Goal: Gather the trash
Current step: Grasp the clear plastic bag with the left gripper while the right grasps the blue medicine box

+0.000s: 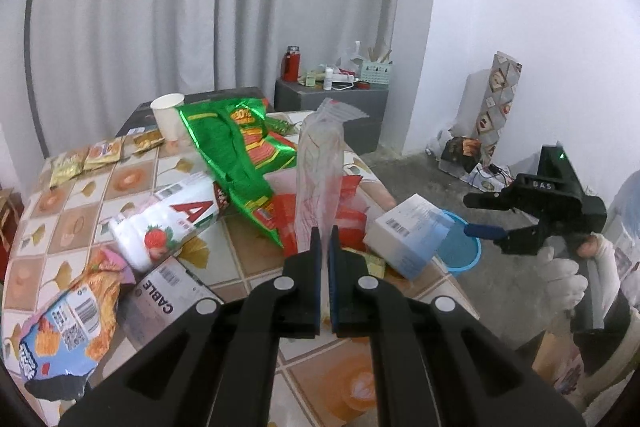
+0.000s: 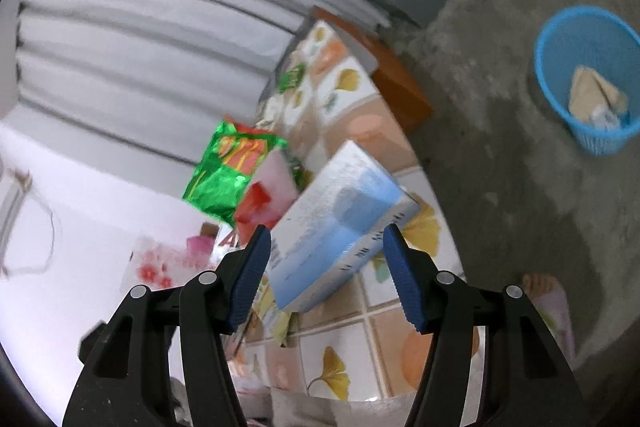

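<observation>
Crinkled clear plastic wrapper [image 1: 320,167] stands upright, pinched in the left claw [image 1: 325,239] above the tile-patterned table [image 1: 256,259]. Right claw [image 2: 326,251] is spread around a glossy white-and-blue box [image 2: 340,211], not touching it. Ribbed blue bin [image 2: 592,75] sits on rough concrete floor [image 2: 500,187].

table [image 1: 248,263]: crowded with wrappers, little bare tile | white-blue box [image 2: 340,223]: overhangs edge | floor to blue basket [image 2: 588,75]: open
</observation>
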